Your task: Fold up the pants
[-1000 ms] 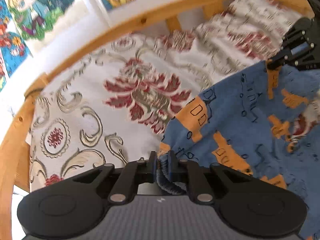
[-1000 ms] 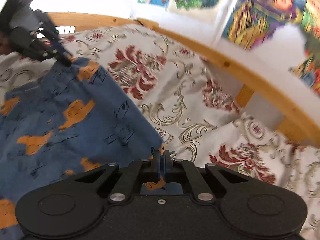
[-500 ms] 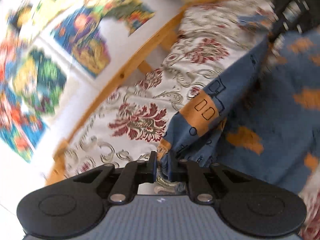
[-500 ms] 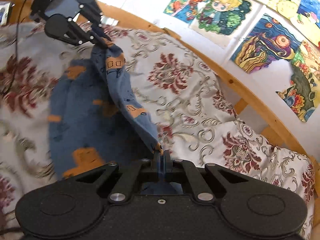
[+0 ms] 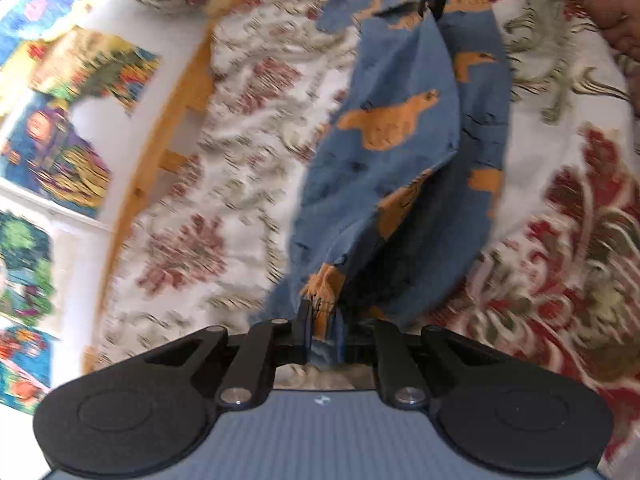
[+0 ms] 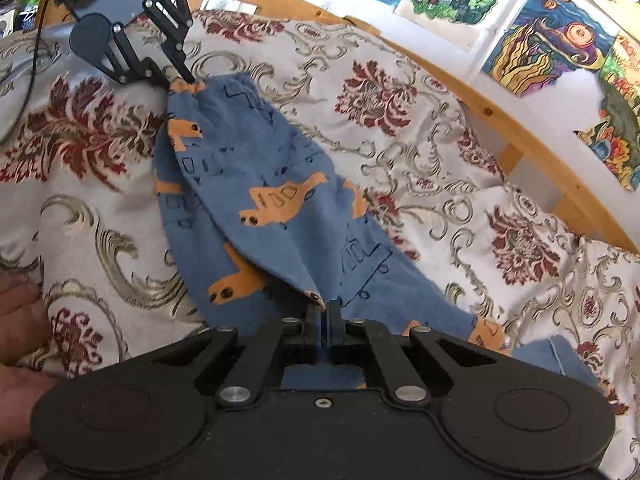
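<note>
blue cotton pants printed with orange dinosaurs lie stretched across a cream bedspread patterned with dark red flowers and grey scrolls. we hold the garment at two ends, and it sags in a loose fold between them, one layer draped over another. our left gripper is clamped on a bunched orange-and-blue edge of the fabric, its fingers a little apart around the thick cloth, the jaws having just eased slightly wider while the cloth is pinched between them. in the right wrist view the same gripper sits at the far upper left, pinching a gathered corner. our right gripper is pressed fully together on a thin point of the fabric. a wooden bed rail curves behind the bedspread, and bright cartoon drawings hang on the white wall above it. the left view is blurred.
</note>
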`<state>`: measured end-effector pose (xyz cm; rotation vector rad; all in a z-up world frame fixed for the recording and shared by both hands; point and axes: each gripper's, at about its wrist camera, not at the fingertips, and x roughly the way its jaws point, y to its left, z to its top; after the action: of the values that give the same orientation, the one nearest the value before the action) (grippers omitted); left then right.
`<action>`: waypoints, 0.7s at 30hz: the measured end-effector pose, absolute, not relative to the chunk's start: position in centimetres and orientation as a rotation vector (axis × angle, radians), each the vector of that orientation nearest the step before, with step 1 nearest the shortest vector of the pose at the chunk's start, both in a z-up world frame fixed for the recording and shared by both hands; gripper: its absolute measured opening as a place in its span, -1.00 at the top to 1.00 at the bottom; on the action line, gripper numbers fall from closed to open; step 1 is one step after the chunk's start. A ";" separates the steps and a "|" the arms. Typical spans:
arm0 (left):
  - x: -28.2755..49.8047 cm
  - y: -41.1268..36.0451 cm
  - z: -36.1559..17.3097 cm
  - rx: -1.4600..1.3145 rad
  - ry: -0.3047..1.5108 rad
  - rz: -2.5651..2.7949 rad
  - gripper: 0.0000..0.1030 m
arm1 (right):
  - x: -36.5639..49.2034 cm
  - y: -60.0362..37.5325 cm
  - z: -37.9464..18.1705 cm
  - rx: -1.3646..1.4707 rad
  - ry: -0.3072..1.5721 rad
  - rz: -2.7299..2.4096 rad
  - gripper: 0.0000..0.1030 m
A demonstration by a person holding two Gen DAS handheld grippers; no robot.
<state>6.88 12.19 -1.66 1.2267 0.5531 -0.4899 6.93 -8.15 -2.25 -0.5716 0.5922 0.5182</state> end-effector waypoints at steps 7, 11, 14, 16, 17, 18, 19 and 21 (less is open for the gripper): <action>7.0 13.4 -0.9 1.203 0.728 -0.528 0.55 | 6.4 -8.6 -2.6 -0.542 0.617 0.519 0.96; 8.3 14.9 3.0 0.808 0.852 -0.492 0.17 | 5.8 -9.0 -3.0 -0.524 0.635 0.508 0.72; 9.4 16.0 5.8 0.530 0.857 -0.463 -0.06 | 5.7 -9.8 -2.0 -0.435 0.620 0.470 0.60; 10.2 15.9 6.7 0.355 0.846 -0.438 -0.23 | 6.2 -10.2 -1.0 -0.371 0.603 0.433 0.40; 10.6 15.6 6.8 0.288 0.838 -0.432 -0.25 | 6.6 -10.4 -0.5 -0.342 0.595 0.424 0.33; 10.8 14.9 6.8 0.220 0.827 -0.432 -0.25 | 7.2 -10.6 0.1 -0.305 0.584 0.416 0.30; 11.1 14.3 6.7 0.165 0.821 -0.443 -0.26 | 7.8 -10.8 0.5 -0.275 0.579 0.408 0.20; 11.1 12.9 5.7 0.117 0.806 -0.434 -0.26 | 9.1 -11.1 0.8 -0.212 0.614 0.401 -0.09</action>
<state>11.11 12.93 5.65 0.1169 0.8059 -0.4343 9.06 -11.06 0.80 -0.2122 0.6139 0.4006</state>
